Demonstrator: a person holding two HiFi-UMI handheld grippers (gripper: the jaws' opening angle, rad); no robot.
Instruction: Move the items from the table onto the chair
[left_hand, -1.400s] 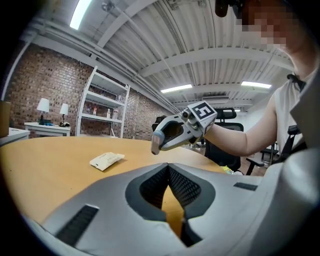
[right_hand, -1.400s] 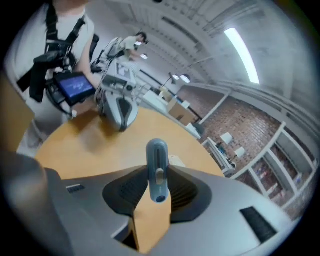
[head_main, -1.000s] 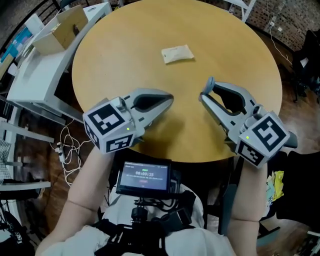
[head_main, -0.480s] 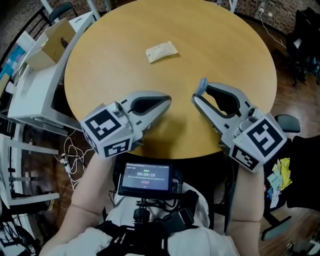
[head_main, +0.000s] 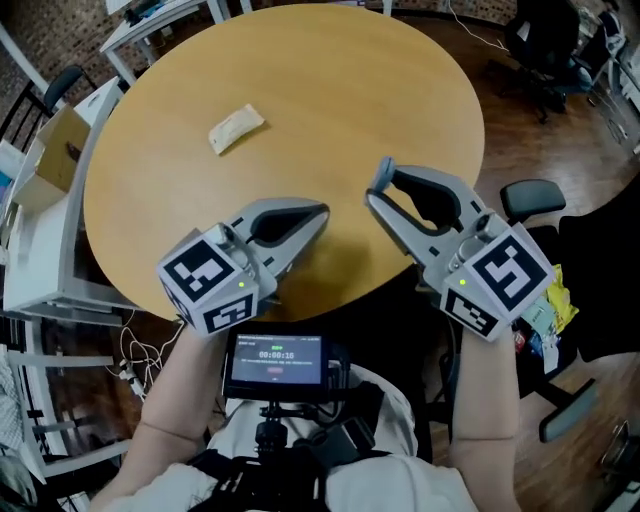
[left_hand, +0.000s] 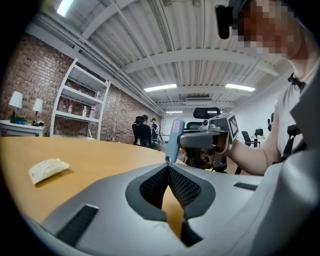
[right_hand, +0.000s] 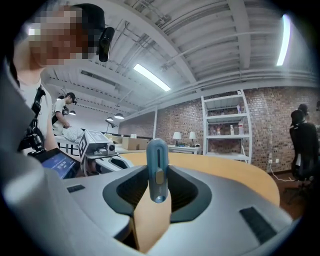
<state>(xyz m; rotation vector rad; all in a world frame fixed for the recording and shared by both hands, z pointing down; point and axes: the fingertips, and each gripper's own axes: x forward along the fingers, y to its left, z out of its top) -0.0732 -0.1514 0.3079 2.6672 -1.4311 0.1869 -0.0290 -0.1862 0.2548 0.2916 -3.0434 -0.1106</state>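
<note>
Over the near edge of the round tabletop (head_main: 330, 90) I have both grippers side by side. The right gripper (head_main: 380, 196) is pinched on a slim blue-grey stick (head_main: 383, 175) at its very tips; the stick's long axis stands close to upright, crosswise to the jaws, with its rounded end up. The left gripper (head_main: 322, 212) has its jaws brought together with nothing between them. A beige packet (head_main: 237, 128) lies flat toward the tabletop's far left edge, its long axis running from near-left to far-right. A black chair (head_main: 528, 195) stands just off the right edge.
</note>
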